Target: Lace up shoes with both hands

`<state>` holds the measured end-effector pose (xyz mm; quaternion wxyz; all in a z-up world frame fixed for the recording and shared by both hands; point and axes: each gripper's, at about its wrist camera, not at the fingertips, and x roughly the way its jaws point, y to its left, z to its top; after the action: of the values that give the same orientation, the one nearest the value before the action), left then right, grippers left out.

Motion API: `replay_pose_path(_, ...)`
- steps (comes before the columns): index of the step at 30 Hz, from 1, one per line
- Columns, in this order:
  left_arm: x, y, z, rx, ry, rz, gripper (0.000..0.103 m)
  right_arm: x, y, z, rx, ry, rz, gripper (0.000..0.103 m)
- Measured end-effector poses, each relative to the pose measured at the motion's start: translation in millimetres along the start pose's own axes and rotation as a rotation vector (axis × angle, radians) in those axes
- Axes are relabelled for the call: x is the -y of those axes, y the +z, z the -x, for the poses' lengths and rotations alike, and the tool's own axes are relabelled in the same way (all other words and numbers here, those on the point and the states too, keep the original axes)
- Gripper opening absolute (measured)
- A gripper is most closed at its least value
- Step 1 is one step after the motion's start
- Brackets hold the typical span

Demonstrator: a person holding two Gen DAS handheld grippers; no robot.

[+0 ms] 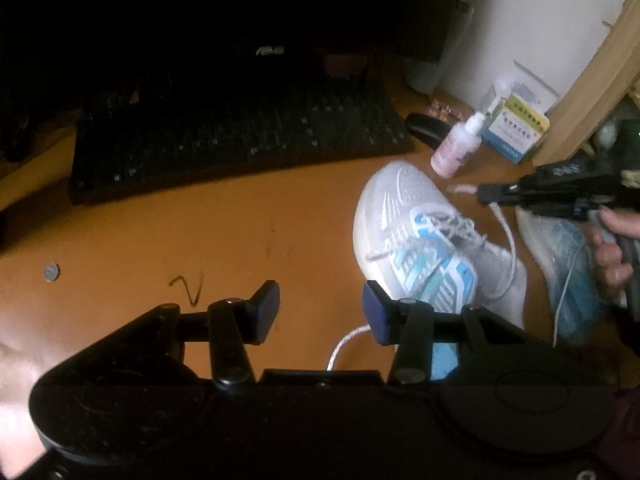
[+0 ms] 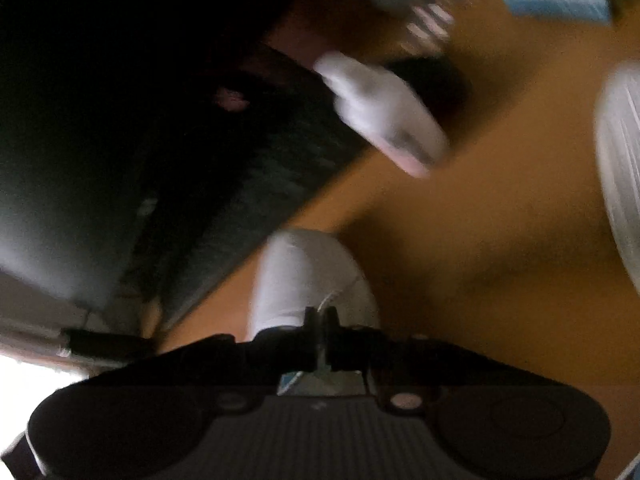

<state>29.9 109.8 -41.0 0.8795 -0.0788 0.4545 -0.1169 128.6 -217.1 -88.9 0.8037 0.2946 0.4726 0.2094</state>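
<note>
Left wrist view: the left claw (image 1: pixel 321 312) gapes wide above the orange table (image 1: pixel 200 232), holding nothing. The white-and-blue sneaker (image 1: pixel 424 236) lies just beyond it, its white lace (image 1: pixel 506 228) pinched by the right claw (image 1: pixel 486 195), fingers together.

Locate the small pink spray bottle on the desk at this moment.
In the left wrist view, the pink spray bottle lies on the desk, right of the keyboard, between the white shoe's toe and the blue-and-white box.

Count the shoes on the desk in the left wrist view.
2. One white-and-blue shoe lies mid-desk near the keyboard; a second shoe sits at the right, partly hidden behind the right gripper and hand.
</note>
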Motion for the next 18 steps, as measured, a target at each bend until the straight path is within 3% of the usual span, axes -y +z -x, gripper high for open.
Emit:
replay_pose_path(5,9.9,19.2,13.3,0.108,-0.147,0.084,0.043,-66.1,-23.7,48.0,0.203,0.046,0.530,0.003)
replay_pose_path(7,15.6,27.2,17.6,0.151,-0.261,0.169,0.043,-84.0,-41.4,62.3,0.259,0.062,0.685,0.003)
replay_pose_path(9,19.6,31.2,19.0,0.171,-0.345,0.235,0.043,-89.6,-51.7,68.3,0.293,0.067,0.734,0.003)
replay_pose_path(13,23.6,31.3,10.3,0.136,-0.474,0.344,0.043,-99.9,-78.7,75.8,0.338,0.050,0.860,0.003)
replay_pose_path(18,28.9,28.1,3.1,0.108,-0.522,0.380,0.038,-107.8,-102.1,78.7,0.334,0.047,0.985,0.003)
